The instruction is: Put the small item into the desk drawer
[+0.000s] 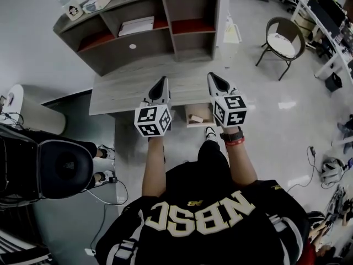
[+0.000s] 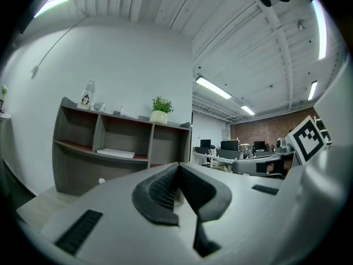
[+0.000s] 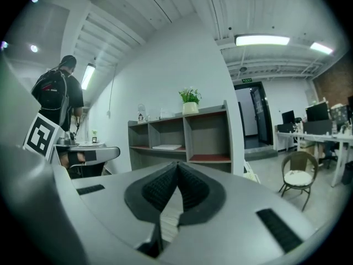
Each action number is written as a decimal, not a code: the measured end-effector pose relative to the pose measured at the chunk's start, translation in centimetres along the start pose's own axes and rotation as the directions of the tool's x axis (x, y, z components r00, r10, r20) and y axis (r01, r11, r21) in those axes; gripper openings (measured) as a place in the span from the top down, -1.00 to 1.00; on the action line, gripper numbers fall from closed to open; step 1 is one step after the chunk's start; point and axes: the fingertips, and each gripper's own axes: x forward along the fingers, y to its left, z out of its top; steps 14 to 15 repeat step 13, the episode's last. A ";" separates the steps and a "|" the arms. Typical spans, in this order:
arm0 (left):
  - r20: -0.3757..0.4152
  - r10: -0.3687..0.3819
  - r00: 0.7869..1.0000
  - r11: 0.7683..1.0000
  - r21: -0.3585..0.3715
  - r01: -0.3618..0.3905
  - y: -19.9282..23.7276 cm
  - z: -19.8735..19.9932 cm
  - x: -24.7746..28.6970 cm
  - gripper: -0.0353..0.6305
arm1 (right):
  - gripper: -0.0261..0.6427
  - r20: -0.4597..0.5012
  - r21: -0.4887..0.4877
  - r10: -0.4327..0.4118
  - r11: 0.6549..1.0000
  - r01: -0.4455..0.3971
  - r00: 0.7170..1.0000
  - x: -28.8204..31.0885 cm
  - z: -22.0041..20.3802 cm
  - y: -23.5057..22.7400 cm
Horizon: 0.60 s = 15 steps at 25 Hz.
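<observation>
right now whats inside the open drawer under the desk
A small tan item lies in the drawer. The right gripper covers the drawer's right edge and the desk hides its back, so anything there cannot be seen.

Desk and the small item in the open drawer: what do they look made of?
Desk: looks like grey wood-grain laminate, matte, with faint lengthwise streaks. Small item in the drawer: pale tan block, probably bare wood; too small to be sure.
</observation>
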 end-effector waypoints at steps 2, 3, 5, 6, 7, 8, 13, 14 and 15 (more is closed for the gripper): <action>0.001 0.001 1.000 1.000 0.001 -0.001 0.0 -0.1 -0.1 0.85 | 0.90 0.002 0.001 0.006 1.000 -0.006 1.000 -0.2 0.1 0.2; 0.003 0.000 1.000 1.000 0.001 0.000 -0.1 -0.1 -0.2 0.85 | 0.90 0.007 0.008 0.013 1.000 -0.013 1.000 -0.4 0.2 0.4; 0.015 -0.007 1.000 1.000 -0.003 0.007 -0.3 0.1 -0.4 0.85 | 0.90 0.023 0.031 0.034 0.999 -0.035 0.999 -0.8 0.8 0.7; 0.027 -0.011 1.000 1.000 -0.008 0.011 -0.4 0.3 -0.5 0.85 | 0.90 0.033 0.038 0.045 0.998 -0.046 0.998 -1.0 1.3 0.9; 0.040 -0.013 0.999 1.000 -0.013 0.014 -0.5 0.6 -0.7 0.85 | 0.90 0.041 0.038 0.053 0.998 -0.055 0.998 -1.2 1.8 1.1; 0.051 -0.013 0.999 1.000 -0.015 0.014 -0.5 0.9 -0.8 0.85 | 0.90 0.048 0.034 0.060 0.998 -0.061 0.997 -1.3 2.2 1.4; 0.084 -0.002 0.996 1.000 -0.023 0.004 -0.6 1.6 -2.2 0.85 | 0.90 0.062 0.036 0.103 0.994 -0.106 0.993 -2.4 2.9 2.9; 0.084 -0.002 0.996 1.000 -0.023 0.004 -0.6 1.6 -2.2 0.85 | 0.90 0.062 0.036 0.103 0.994 -0.106 0.993 -2.4 2.9 2.9; 0.084 -0.002 0.996 1.000 -0.023 0.004 -0.6 1.6 -2.2 0.85 | 0.90 0.062 0.036 0.103 0.994 -0.106 0.993 -2.4 2.9 2.9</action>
